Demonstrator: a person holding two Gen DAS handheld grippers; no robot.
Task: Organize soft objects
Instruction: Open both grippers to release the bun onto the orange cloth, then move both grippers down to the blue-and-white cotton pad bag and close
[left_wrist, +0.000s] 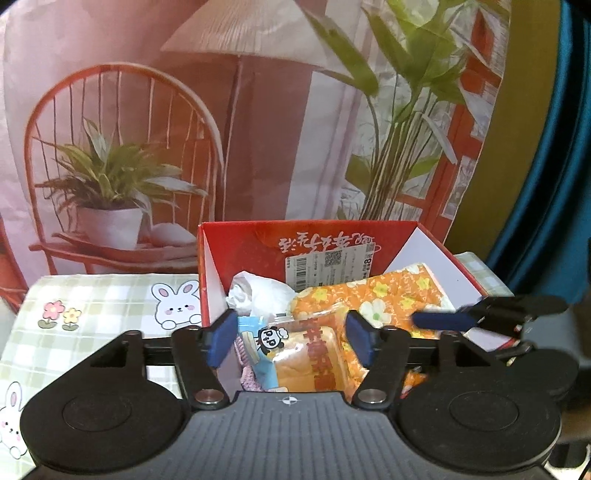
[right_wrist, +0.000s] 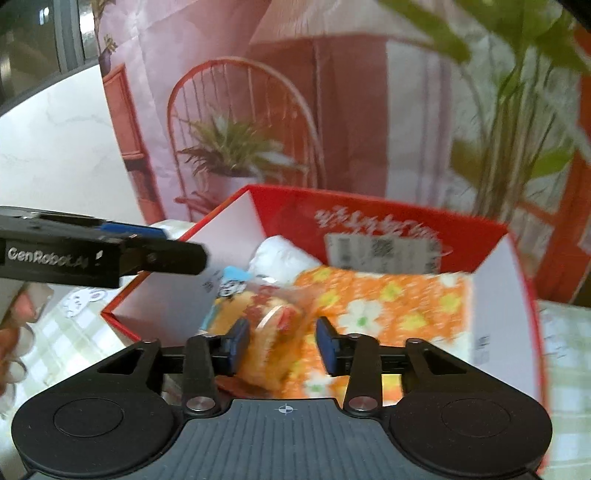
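A big red box (left_wrist: 443, 258) sits on the checked cloth with bunnies (left_wrist: 92, 314), right in front of both sets of fingers. It looks like the home for the soft things, since several already lie inside.

The biggest one is an orange flowery cloth (left_wrist: 399, 295), lying past the tips of the left gripper (left_wrist: 291, 341) and a bit to their right. A white crumpled bag (left_wrist: 258, 293) rests beyond the left finger, near the back wall.

The bread packet (left_wrist: 306, 363) with a little panda on it lies between the left gripper's blue pads. The pads stand wide apart and do not press on it, so the packet seems to have been dropped in.

The right gripper (right_wrist: 282, 343) hangs over the same packet from the other side. Its fingers are partly open and the view is blurry, but nothing seems squeezed between them.

Both grippers look free now, probably ready to fetch the next soft thing.
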